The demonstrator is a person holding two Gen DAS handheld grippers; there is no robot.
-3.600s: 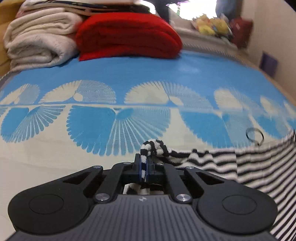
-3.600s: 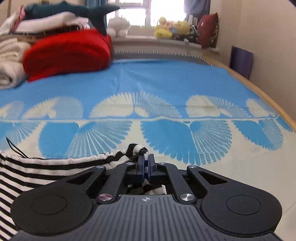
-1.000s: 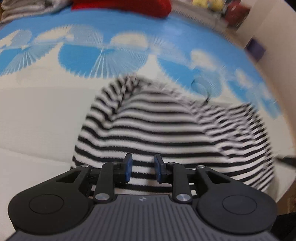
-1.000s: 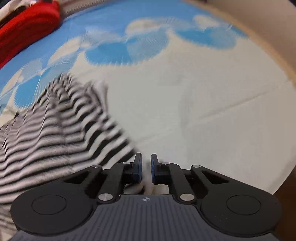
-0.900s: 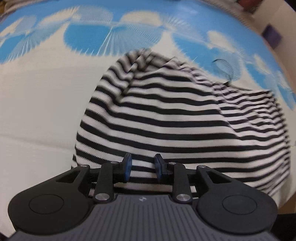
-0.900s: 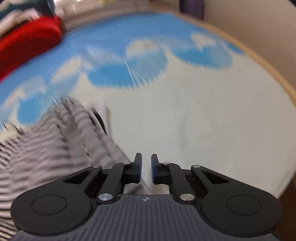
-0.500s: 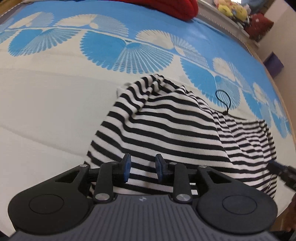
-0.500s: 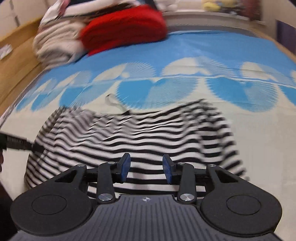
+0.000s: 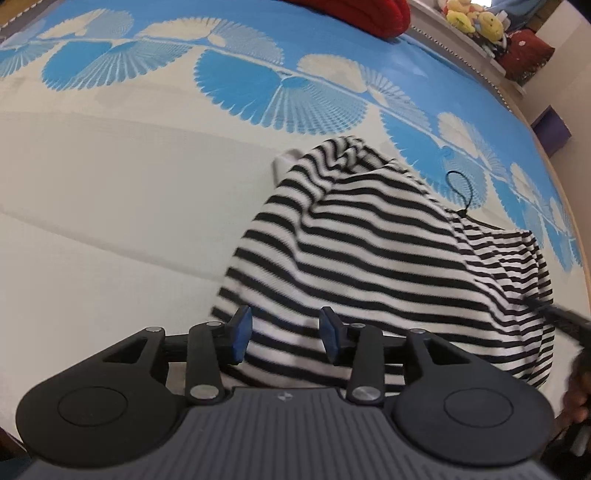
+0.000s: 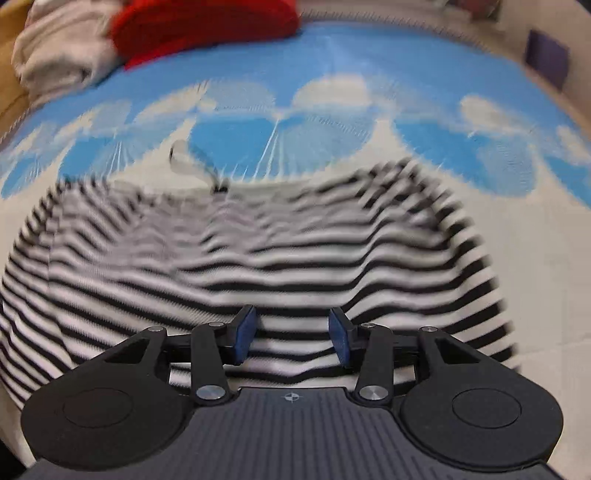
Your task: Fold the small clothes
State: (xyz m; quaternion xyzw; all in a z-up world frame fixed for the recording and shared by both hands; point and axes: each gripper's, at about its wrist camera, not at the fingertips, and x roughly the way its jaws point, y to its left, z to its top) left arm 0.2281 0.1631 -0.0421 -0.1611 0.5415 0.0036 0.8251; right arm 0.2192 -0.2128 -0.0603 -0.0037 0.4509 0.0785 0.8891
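Left wrist view: the striped top [image 9: 388, 258] lies in a rumpled heap on the bed [image 9: 110, 192], over the cream part of the blue-and-cream cover, bunched to a peak at its far end, with a thin black loop [image 9: 460, 188] lying just beyond its far edge. Its near hem runs under the left gripper [image 9: 284, 334], whose jaws are opening and stand about half wide; cloth shows between them, but the pads do not press on it. At the right edge a dark bar, probably the other tool, reaches toward the top's right side.

In the right wrist view, blurred by motion, the same top spreads wide across the cover. The right gripper [image 10: 291, 334] hangs over the near edge, jaws also opening, about half wide, stripes showing between them but nothing pinched.

The step in hand looks like a release between folds: the garment is laid down, not yet flat or neat. The next move likely calls for picking fresh hold points, a corner or hem on each side, closing on a single layer, and drawing the cloth flat before folding it over.

Far back sit a red blanket [image 10: 207, 26] and pale towels [image 10: 62, 55].
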